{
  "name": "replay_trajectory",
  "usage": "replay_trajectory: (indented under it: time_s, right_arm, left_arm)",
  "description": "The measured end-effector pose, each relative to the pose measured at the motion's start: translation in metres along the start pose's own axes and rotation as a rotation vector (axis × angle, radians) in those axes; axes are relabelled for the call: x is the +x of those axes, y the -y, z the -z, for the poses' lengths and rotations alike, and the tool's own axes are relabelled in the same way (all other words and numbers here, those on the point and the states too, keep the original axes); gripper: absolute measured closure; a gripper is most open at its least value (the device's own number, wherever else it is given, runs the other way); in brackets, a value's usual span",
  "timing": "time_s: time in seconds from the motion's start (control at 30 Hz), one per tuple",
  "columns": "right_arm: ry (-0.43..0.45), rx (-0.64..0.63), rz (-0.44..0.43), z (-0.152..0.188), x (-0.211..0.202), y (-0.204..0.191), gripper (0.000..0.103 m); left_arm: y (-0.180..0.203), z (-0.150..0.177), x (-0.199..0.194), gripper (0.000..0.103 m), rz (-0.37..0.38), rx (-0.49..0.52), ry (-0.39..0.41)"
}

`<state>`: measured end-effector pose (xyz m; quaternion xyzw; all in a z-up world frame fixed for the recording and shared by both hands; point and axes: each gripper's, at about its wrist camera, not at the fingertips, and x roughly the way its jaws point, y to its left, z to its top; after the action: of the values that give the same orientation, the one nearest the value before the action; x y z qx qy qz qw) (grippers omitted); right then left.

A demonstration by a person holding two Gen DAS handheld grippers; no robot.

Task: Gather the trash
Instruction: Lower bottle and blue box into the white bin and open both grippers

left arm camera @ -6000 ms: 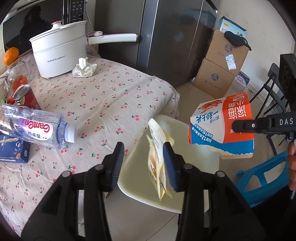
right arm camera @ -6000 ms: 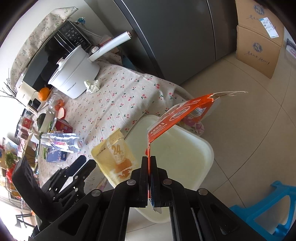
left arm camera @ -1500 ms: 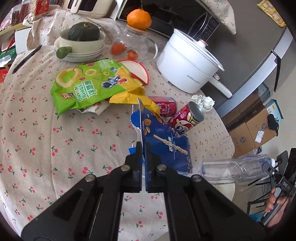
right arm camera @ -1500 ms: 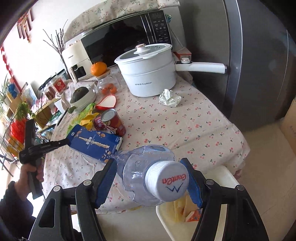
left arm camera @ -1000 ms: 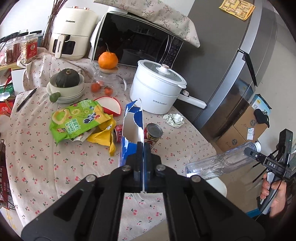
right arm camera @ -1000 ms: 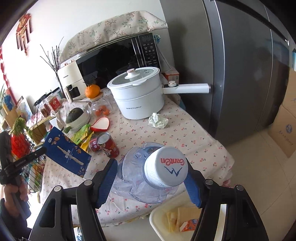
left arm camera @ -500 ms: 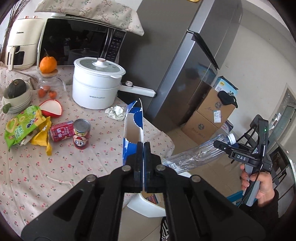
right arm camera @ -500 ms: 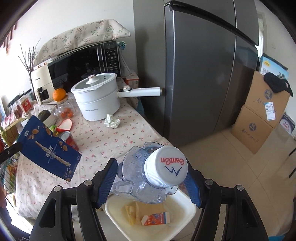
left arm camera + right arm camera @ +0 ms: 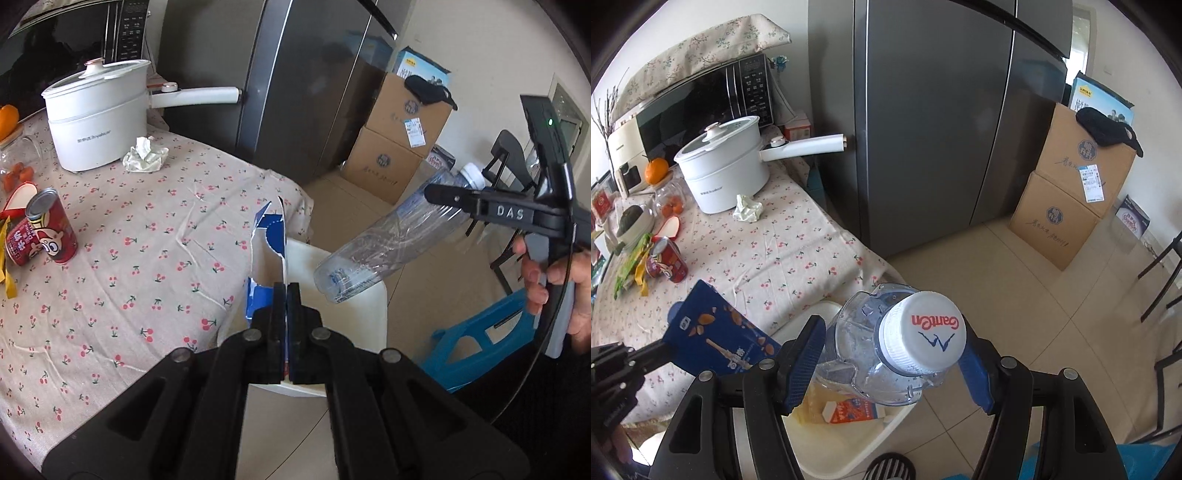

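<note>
My left gripper (image 9: 284, 290) is shut on a torn blue carton (image 9: 271, 236), held upright over the table's edge just beside the cream trash bin (image 9: 369, 306). The right wrist view shows that carton (image 9: 716, 339) left of the bin (image 9: 849, 458). My right gripper (image 9: 890, 349) is clamped on a crushed clear water bottle (image 9: 871, 332) with a white cap, its pads pressing both sides. Seen from the left wrist view, the bottle (image 9: 388, 243) slants down over the bin from the right gripper (image 9: 436, 192). A yellow bag and an orange milk carton (image 9: 853, 408) lie inside the bin.
On the cherry-print tablecloth (image 9: 147, 258) stand a red can (image 9: 51, 230), a crumpled tissue (image 9: 146, 155) and a white pot (image 9: 96, 118). A grey fridge (image 9: 942, 129) rises behind it. Cardboard boxes (image 9: 391, 147) and a blue stool (image 9: 480, 332) stand on the floor.
Both grippers have swung from above the table toward the bin at its edge, carrying the blue carton and the bottle. Both have tipped lower; the grips are unchanged.
</note>
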<state>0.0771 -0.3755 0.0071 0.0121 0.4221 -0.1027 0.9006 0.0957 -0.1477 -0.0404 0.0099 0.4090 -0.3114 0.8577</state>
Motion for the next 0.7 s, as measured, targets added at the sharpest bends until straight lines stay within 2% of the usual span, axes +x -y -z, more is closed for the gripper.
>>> replay_trajectory:
  time_s: [0.27,0.53,0.6,0.67,0.7]
  right_arm:
    - [-0.079,-0.04,0.019,0.008,0.027,-0.007,0.033]
    - [-0.108,-0.055,0.024,0.01,0.037,-0.01,0.033]
    - [-0.112,-0.056,0.025,0.01,0.038,-0.01,0.033]
    - [-0.116,-0.059,0.027,0.01,0.04,-0.011,0.032]
    - [-0.119,-0.061,0.027,0.01,0.041,-0.012,0.032]
  left_arm:
    - [0.002,0.023,0.051,0.102,-0.123,0.083,-0.117]
    - [-0.002,0.028,0.055,0.098,-0.164,0.09,-0.154]
    - [-0.006,0.027,0.047,0.09,-0.159,0.069,-0.154]
    - [-0.01,0.024,0.038,0.071,-0.171,0.051,-0.146]
    - [-0.013,0.023,0.033,0.067,-0.182,0.046,-0.14]
